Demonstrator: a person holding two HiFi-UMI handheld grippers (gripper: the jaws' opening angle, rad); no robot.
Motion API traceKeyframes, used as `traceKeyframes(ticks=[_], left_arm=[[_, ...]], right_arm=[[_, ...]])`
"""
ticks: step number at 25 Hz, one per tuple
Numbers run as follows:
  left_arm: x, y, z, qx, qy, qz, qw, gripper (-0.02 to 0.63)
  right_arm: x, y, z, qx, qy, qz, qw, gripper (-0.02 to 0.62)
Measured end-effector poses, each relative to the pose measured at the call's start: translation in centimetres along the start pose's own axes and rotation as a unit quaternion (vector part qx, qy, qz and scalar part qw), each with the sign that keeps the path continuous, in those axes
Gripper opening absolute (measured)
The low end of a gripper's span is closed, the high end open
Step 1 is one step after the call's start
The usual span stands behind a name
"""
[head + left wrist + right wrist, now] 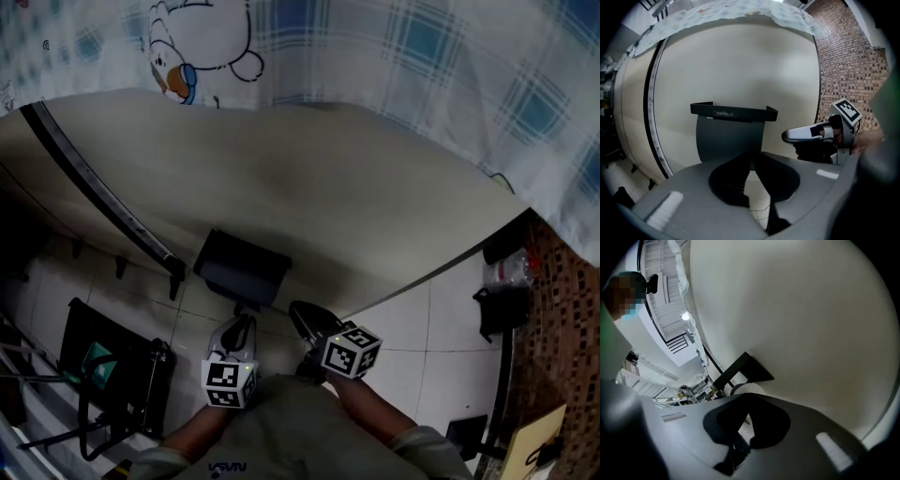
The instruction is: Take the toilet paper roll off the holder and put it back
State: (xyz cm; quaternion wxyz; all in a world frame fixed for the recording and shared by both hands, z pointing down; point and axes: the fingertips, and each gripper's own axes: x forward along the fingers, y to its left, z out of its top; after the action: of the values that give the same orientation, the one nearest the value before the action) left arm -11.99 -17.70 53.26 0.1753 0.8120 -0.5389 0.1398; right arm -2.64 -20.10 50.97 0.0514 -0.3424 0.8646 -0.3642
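A black toilet paper holder (242,267) hangs on the cream curved wall (309,178). In the left gripper view its flat top and dark front cover (729,136) face me and hide the roll. The white roll (746,389) peeks out under the holder's black top (743,369) in the right gripper view. My left gripper (246,319) (750,154) points at the cover's lower edge with its tips together; I cannot tell whether they pinch the cover. My right gripper (298,311) (747,394) is shut and empty, just right of the holder. It also shows in the left gripper view (787,136).
A black rail (94,187) runs down the wall left of the holder. A blue plaid curtain (422,47) hangs above. A black wire rack (112,375) stands on the tiled floor (412,328) at lower left. A brick wall (848,70) and a black fixture (502,305) are on the right.
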Motion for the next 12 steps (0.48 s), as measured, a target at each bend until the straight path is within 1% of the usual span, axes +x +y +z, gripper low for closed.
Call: traceKeyframes(ticks=[2,5,8,12], left_arm=[[-0.4,-1.0,-0.1,0.000,-0.004,-0.001,1.0000,0.007],[-1.1,-3.0,0.4,0.014,-0.017,-0.008,0.9997,0.006],[-2.8,-4.2,0.7,0.026,-0.032,0.010,0.9991,0.008],[-5.1,-4.2,2.2,0.021,-0.051,0.032,0.9980,0.008]], right_arm=[[-1.1,-0.3,0.1,-0.014,0.002,-0.002,1.000,0.000],[-2.3,-1.0,-0.2,-0.033,0.009,-0.004,0.999,0.000],[-3.2,-0.7,0.1,-0.050,0.024,0.008,0.998,0.000],[-3.9,1.3,1.9,-0.089,0.025,0.032,0.995,0.000]])
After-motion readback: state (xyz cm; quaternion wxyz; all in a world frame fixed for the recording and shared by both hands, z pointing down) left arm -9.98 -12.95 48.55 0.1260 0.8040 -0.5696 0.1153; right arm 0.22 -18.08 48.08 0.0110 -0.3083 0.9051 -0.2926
